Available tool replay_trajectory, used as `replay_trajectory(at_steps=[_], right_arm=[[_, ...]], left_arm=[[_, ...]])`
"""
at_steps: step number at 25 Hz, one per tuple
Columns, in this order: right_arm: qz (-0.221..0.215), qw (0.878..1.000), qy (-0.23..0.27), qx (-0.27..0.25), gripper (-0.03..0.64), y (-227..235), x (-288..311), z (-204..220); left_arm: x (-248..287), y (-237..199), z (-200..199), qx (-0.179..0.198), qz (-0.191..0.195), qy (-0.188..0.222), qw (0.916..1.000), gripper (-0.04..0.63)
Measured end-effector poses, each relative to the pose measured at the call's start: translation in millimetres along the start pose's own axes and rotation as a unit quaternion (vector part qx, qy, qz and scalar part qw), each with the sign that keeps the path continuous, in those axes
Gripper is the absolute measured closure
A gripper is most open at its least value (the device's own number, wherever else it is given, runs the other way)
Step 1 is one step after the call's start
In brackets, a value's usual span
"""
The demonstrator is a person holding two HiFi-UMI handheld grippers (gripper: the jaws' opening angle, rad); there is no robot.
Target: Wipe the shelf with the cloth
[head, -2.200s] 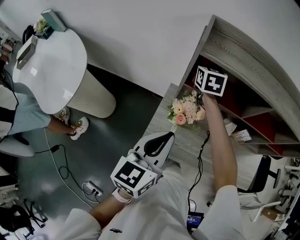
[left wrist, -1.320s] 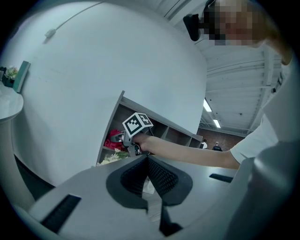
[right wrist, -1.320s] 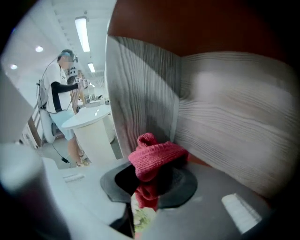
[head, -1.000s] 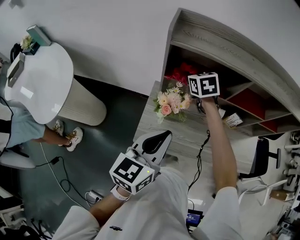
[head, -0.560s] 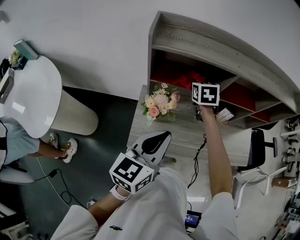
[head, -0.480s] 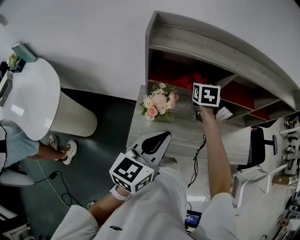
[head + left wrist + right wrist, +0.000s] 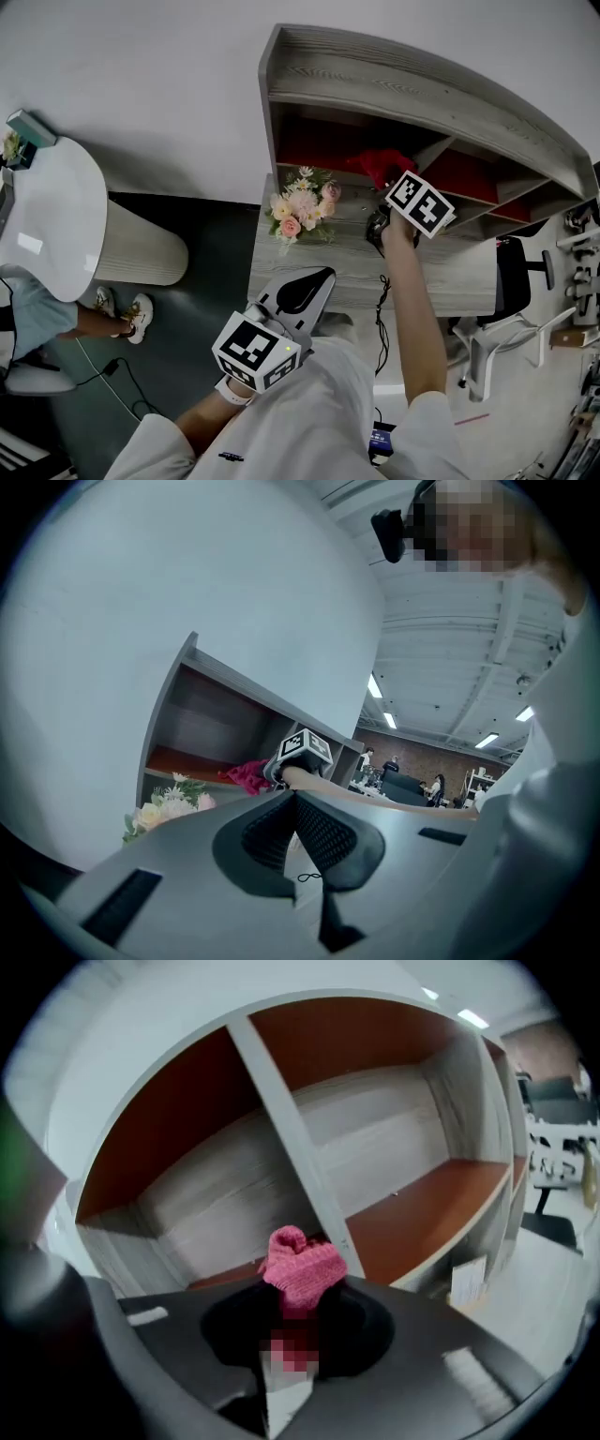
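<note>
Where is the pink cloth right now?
The pink cloth is clamped in the right gripper, held at the shelf's front by its upright divider; in the head view, right of the flowers.

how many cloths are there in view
1. A pink cloth is clamped in the right gripper, in front of the shelf divider. The left gripper holds none. Parts of the shelf are hidden, so more may exist.
</note>
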State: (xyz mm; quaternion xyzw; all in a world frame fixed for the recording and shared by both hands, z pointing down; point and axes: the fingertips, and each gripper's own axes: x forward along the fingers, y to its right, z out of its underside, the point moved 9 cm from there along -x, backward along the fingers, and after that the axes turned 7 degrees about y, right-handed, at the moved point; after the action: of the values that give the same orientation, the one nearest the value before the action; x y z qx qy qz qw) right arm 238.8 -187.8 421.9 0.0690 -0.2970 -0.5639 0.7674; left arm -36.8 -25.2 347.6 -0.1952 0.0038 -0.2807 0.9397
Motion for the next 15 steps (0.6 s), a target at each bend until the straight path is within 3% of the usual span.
replay_trajectory(at_steps=[3,11,15], right_arm=[[0.000,0.998,0.032,0.062,0.534,1.3,-4.7,-2.8],[-0.029,0.988,0.089,0.120,0.534,-3.4,-13.4,-15.8],[-0.049,0.978,0.106,0.172,0.534,-6.5,-17.0,-26.4]], left_arm=[[0.9,-2.3,-2.1,0.004,0.000,-0.002,1.0000,0.595],[-5.5,-4.6,-2.0,0.002,-0.006,0.003,1.0000,0.595],[-7.9,-4.3,-2.4,0.003,-0.006,0.003,1.0000,0.595]])
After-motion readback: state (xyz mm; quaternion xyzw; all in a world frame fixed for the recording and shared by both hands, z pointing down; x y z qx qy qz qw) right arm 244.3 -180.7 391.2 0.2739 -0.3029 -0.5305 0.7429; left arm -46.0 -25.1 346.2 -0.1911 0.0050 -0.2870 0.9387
